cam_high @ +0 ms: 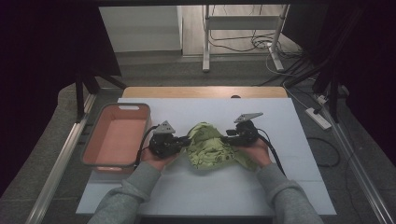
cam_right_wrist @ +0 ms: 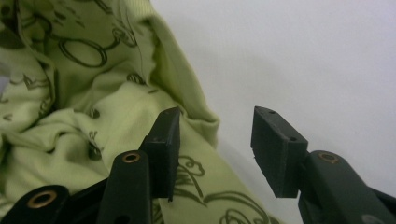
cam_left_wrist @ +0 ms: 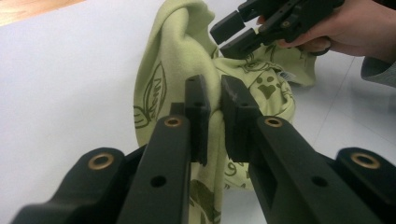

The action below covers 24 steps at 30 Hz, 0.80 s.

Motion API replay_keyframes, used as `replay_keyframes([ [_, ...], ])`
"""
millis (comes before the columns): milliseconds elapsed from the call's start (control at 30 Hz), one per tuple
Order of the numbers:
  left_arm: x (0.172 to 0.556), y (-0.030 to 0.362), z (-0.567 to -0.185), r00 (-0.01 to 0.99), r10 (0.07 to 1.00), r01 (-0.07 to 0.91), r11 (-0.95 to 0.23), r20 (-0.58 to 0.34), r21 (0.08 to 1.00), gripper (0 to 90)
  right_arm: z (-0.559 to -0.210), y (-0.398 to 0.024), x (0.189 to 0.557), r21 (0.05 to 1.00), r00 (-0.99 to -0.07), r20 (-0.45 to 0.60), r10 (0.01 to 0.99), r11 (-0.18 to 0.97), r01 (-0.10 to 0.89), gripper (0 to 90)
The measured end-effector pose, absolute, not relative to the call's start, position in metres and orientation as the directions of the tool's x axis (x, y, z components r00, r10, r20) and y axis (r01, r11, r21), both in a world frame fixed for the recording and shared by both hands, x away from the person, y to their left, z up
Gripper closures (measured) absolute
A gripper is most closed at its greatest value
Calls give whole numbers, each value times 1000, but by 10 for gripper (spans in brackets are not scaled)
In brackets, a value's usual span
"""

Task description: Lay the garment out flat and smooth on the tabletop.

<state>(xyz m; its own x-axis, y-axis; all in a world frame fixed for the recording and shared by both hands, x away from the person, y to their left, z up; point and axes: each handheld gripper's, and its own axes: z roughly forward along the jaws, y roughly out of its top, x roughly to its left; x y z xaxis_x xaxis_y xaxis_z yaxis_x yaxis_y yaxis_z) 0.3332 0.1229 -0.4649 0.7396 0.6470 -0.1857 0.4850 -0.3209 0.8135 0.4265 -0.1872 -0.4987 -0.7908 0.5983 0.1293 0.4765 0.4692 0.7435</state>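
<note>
High view: light-green printed cloth [cam_high: 210, 150] bunched on the white tabletop [cam_high: 196, 196], about midway between its side edges and nearer the near edge. Left gripper [cam_high: 186, 140] at the cloth's left side, right gripper [cam_high: 227, 136] at its right, each held in a grey-sleeved hand. Salmon-pink bin [cam_high: 116, 140] along the table's left edge, just beside the left hand.

Left gripper view: jaws narrow, clamped on an upright fold of the cloth [cam_left_wrist: 187, 56]; right gripper [cam_left_wrist: 231, 35] at the cloth's upper edge.

Right gripper view: jaws parted, nothing pinched; cloth [cam_right_wrist: 93, 93] beneath and beside one jaw, bare tabletop behind the other.
</note>
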Motion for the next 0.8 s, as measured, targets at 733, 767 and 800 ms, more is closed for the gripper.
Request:
replay_keyframes([
  [733,332,125,-464,740,647,482,-320,-183,816,808,-501,-163,433,725,-842,146,520,523,449,834],
  [767,332,125,-464,741,646,481,-321,-183,816,808,-501,-164,433,726,-841,151,519,519,451,842],
  [800,332,125,-464,740,647,481,-320,-183,816,808,-501,-164,433,730,-839,153,522,513,452,848],
])
